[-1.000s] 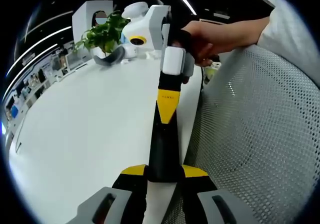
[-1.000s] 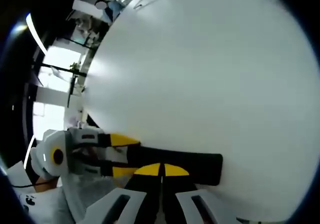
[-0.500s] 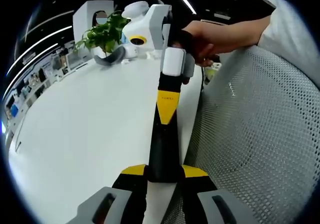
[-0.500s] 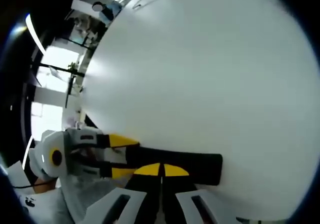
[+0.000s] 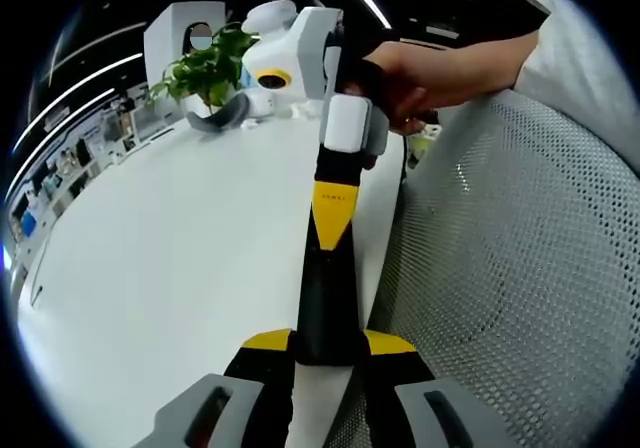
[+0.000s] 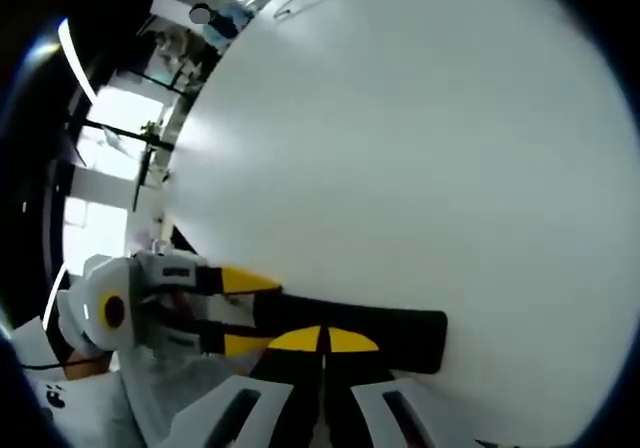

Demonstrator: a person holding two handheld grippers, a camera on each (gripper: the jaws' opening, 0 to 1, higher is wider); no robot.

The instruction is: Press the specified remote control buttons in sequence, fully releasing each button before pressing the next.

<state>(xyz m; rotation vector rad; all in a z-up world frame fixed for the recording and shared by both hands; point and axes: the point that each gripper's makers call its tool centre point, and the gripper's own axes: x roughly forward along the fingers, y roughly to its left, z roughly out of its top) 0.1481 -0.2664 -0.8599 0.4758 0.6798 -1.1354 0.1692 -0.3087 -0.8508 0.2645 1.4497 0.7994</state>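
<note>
Left gripper view: low and close along the white table's (image 5: 180, 258) right edge, facing its far end. Right gripper view: close above the table (image 6: 420, 148), facing across. Shared: the black remote (image 5: 326, 303) (image 6: 350, 333) and table surface.

A long, slim black remote control (image 5: 325, 303) (image 6: 350, 330) lies flat on the white table (image 5: 170, 258), near its edge, clamped between yellow-tipped jaws.

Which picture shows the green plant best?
The left gripper view. The green plant sits big and leafy at the far end of the white table, behind the other tongs. In the right gripper view only a tiny dark speck near the windows might be a plant, too small to tell.
</note>
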